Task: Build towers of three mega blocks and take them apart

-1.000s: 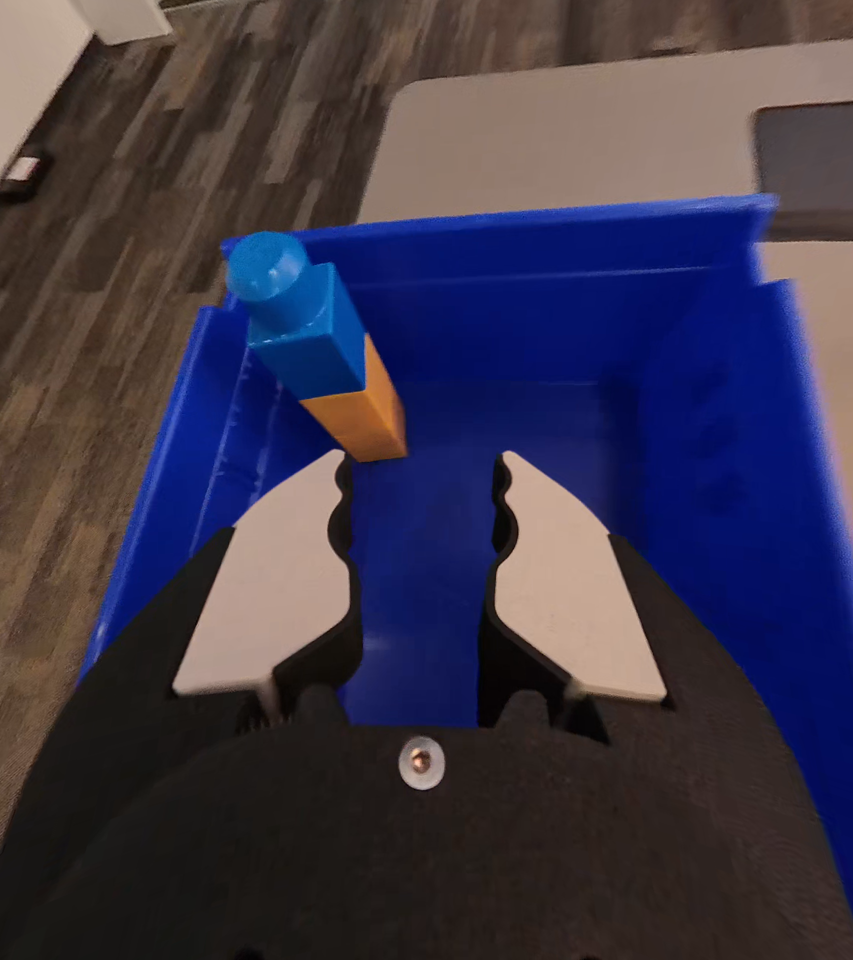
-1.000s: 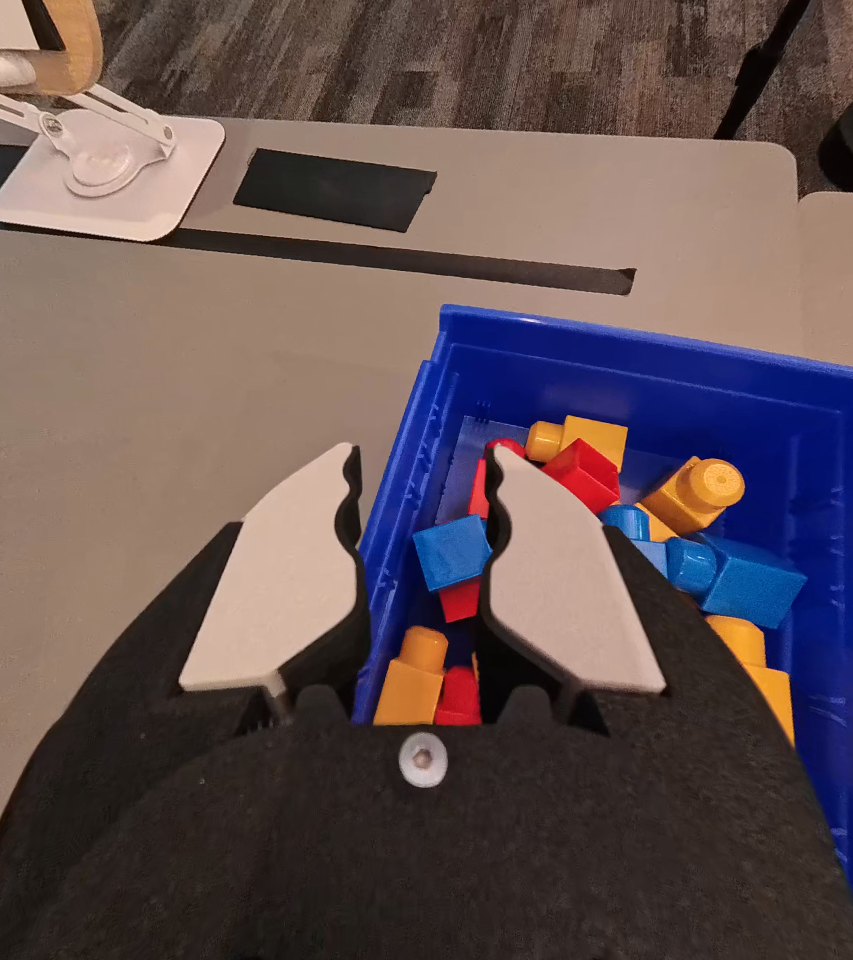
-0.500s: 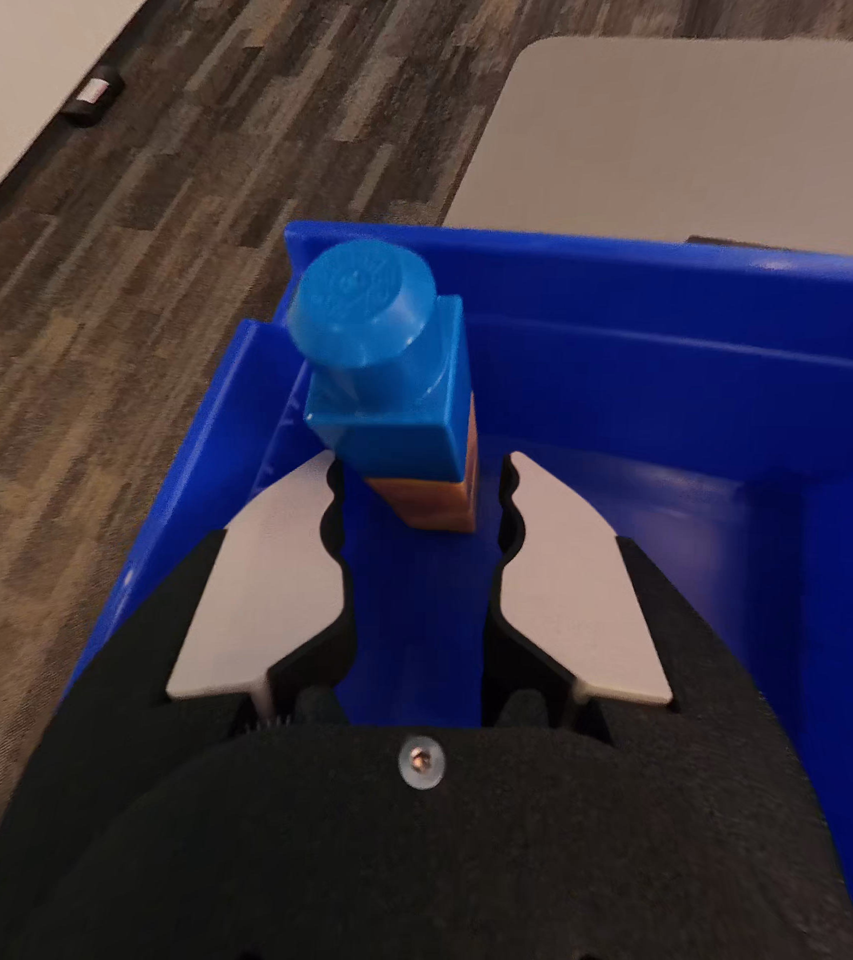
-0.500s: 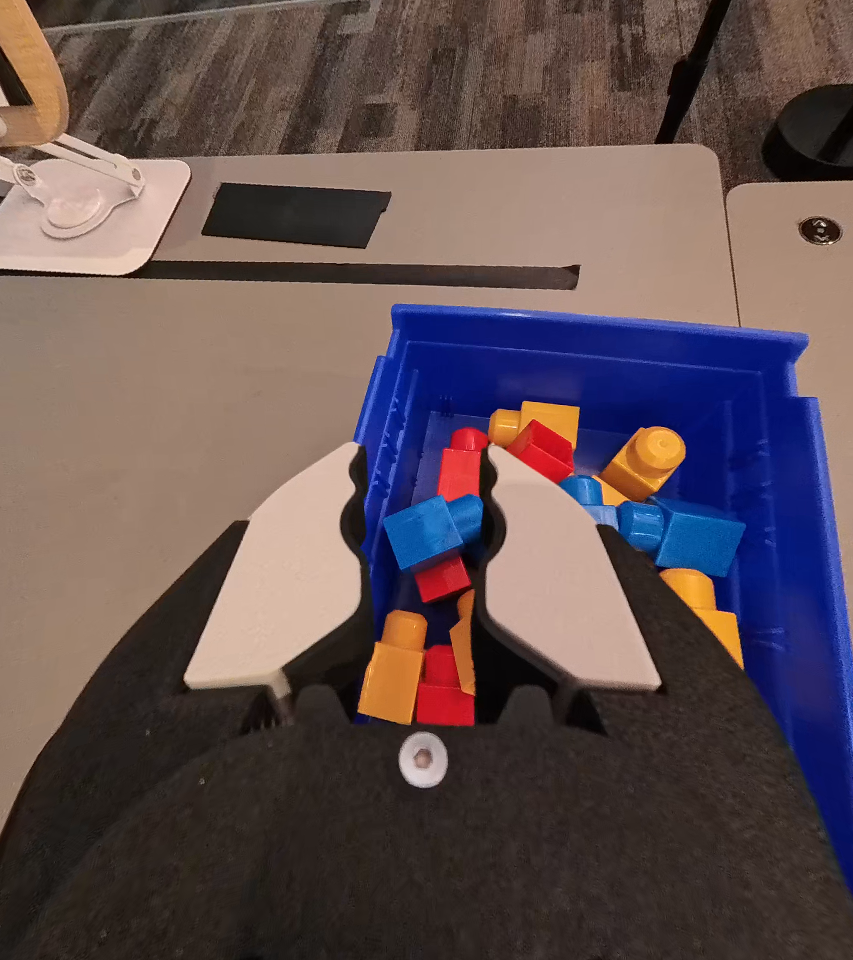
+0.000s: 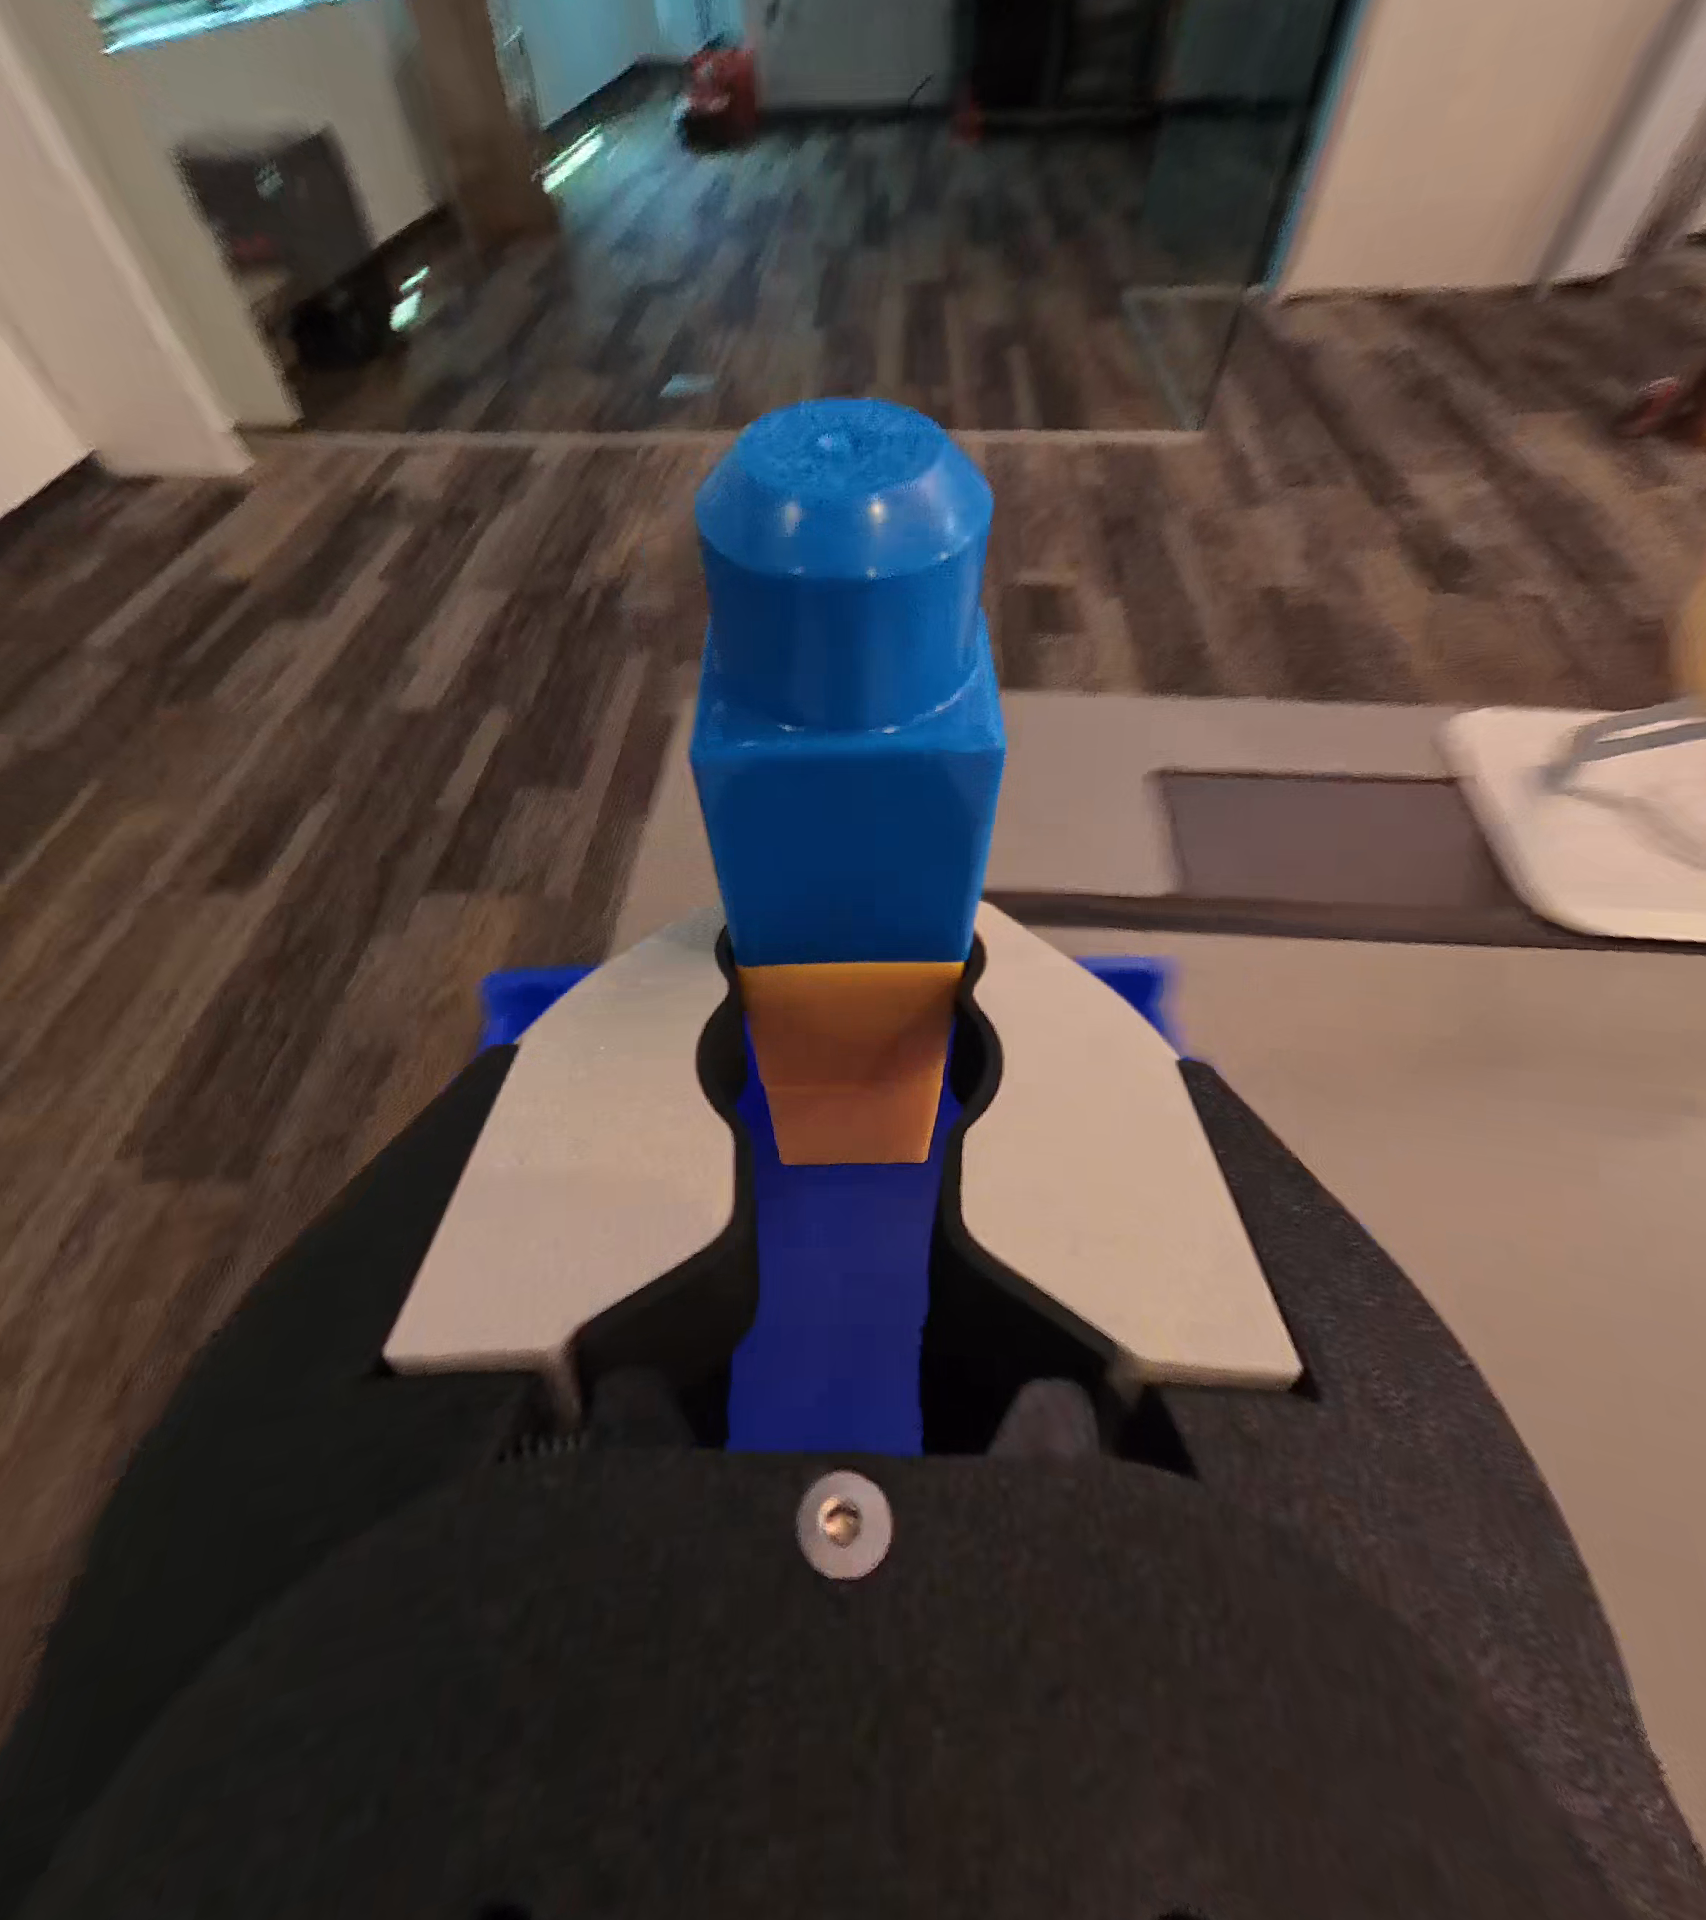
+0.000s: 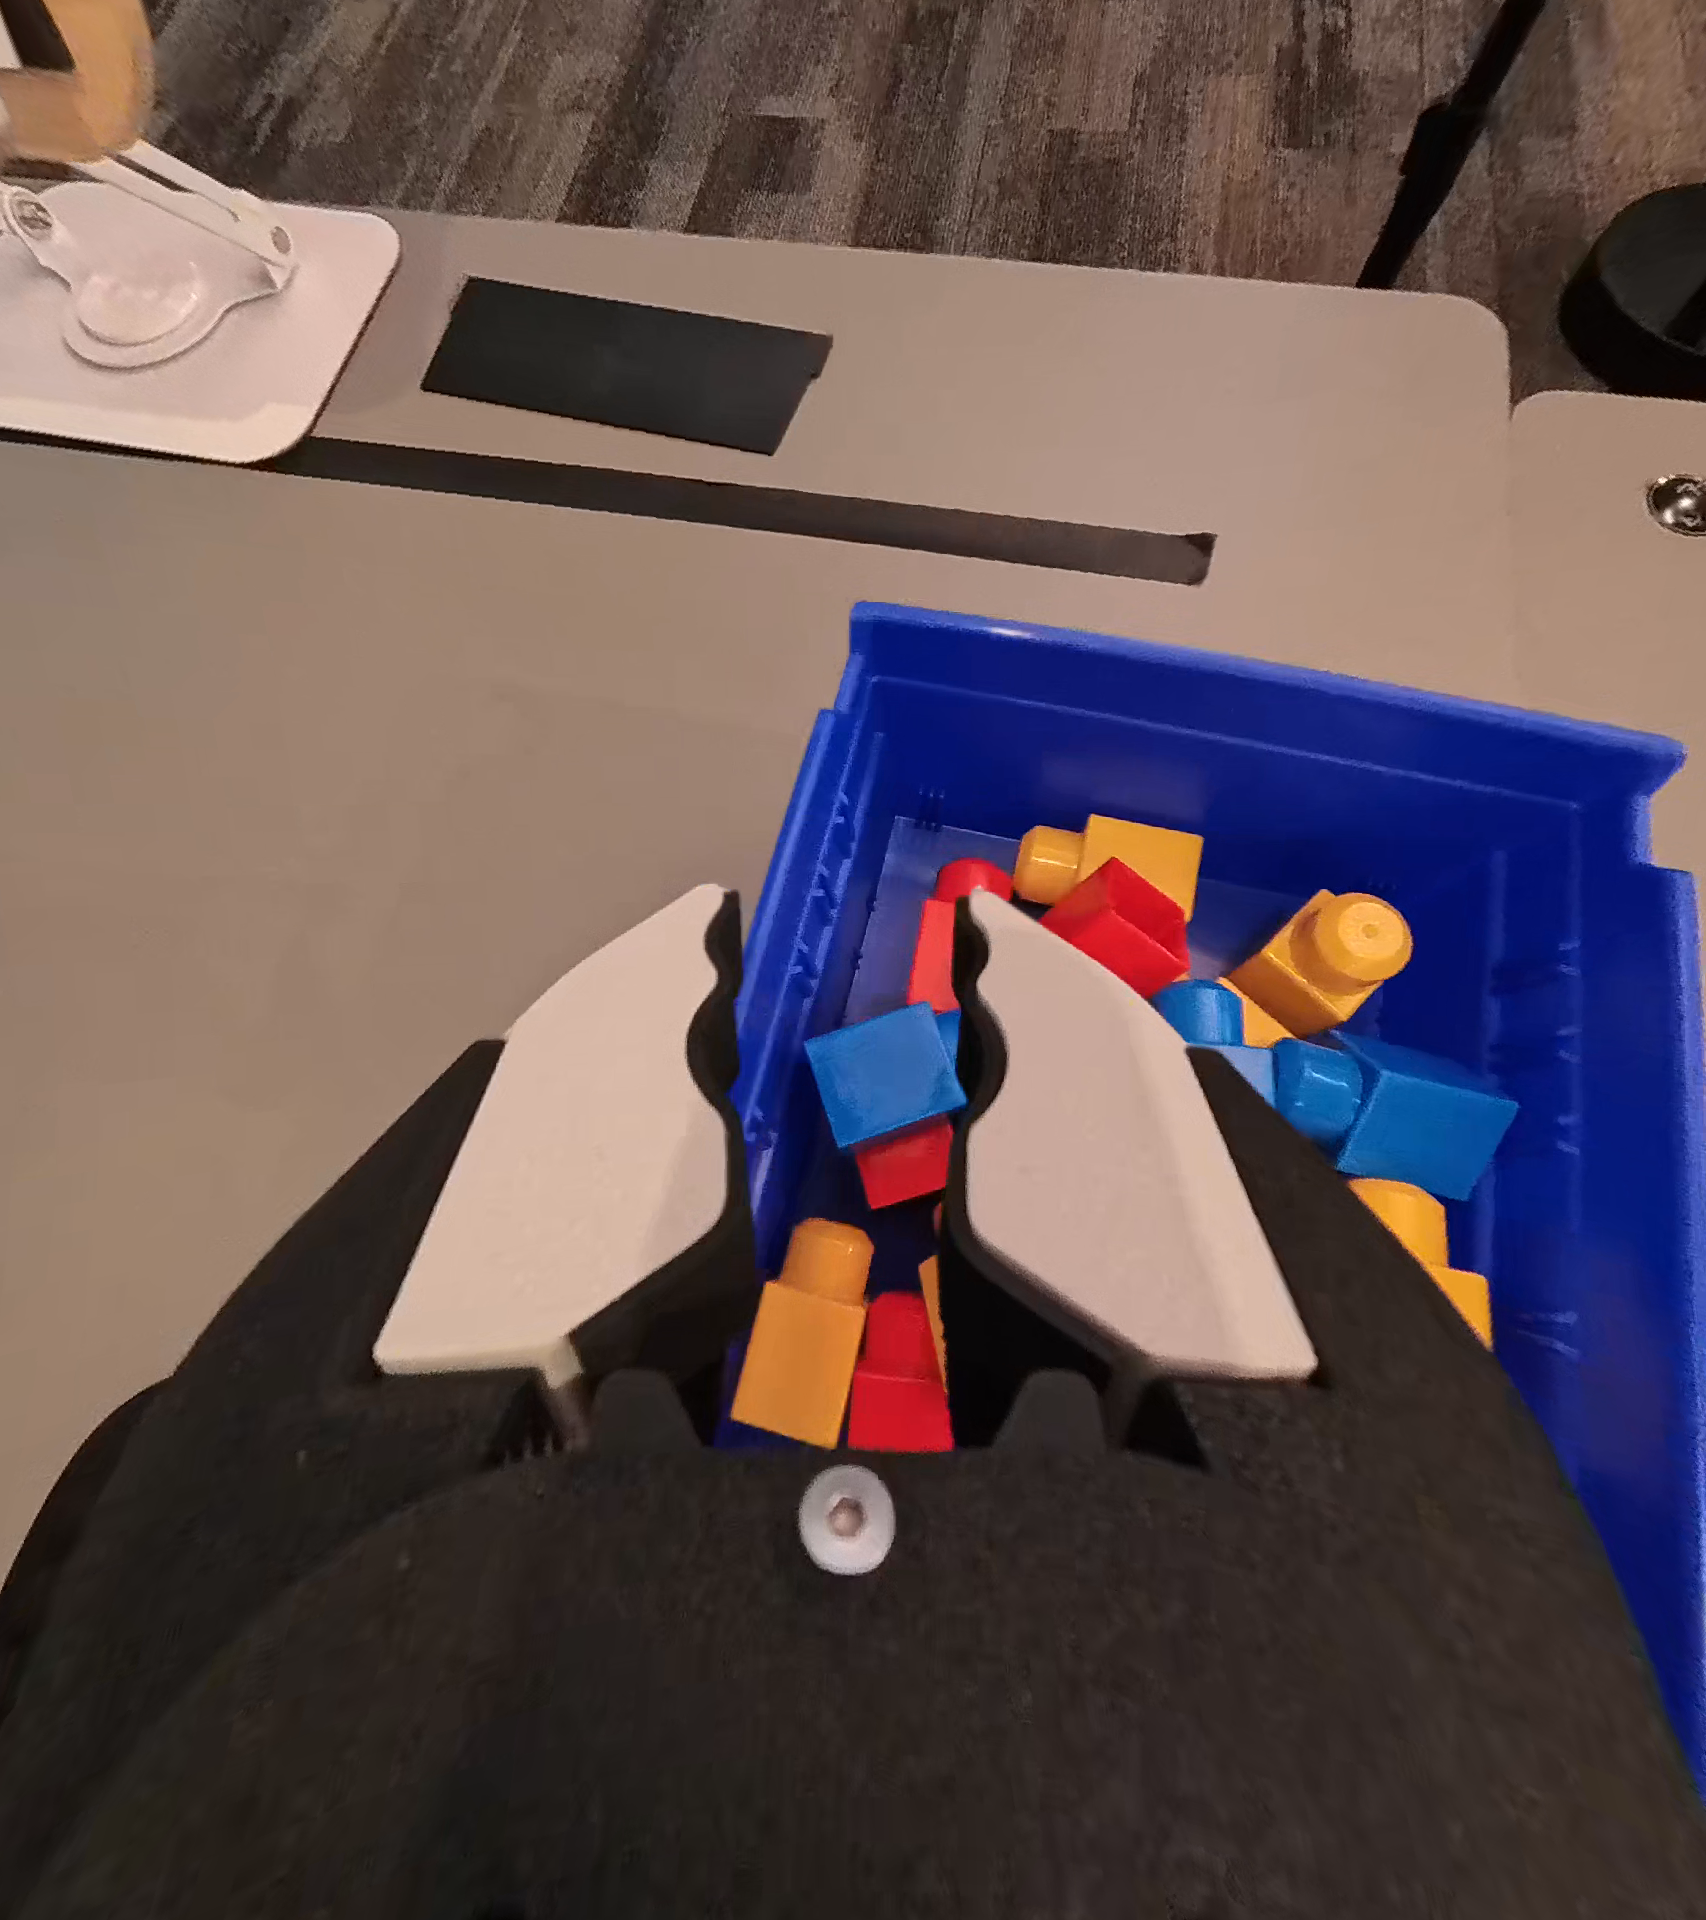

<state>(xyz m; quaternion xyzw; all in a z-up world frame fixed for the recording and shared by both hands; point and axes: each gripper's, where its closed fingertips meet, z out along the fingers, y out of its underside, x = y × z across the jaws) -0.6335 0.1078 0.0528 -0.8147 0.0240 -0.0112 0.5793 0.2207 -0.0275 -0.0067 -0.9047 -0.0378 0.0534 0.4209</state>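
Observation:
My left gripper [image 5: 849,935] is shut on a small tower: a blue block [image 5: 844,810] with a round stud stands on an orange block [image 5: 849,1060]. The fingers clamp it about where the two blocks join. Below it, an otherwise empty blue bin [image 5: 516,997] shows between the fingers. My right gripper [image 6: 847,899] is open and empty, hovering over the left wall of a second blue bin [image 6: 1244,696]. That bin holds several loose blocks, among them a blue one [image 6: 885,1075], a red one [image 6: 1119,925] and an orange one [image 6: 1322,956].
Both bins stand on a grey table [image 6: 309,727]. A white stand base [image 6: 142,322], a black patch [image 6: 620,364] and a long dark slot lie at the table's far side. A black round base [image 6: 1701,291] stands on the wooden floor beyond.
My left gripper has closed on the blue-and-orange tower and raised it, and its view has tilted up toward the room. My right gripper stays open and has shifted slightly over its bin.

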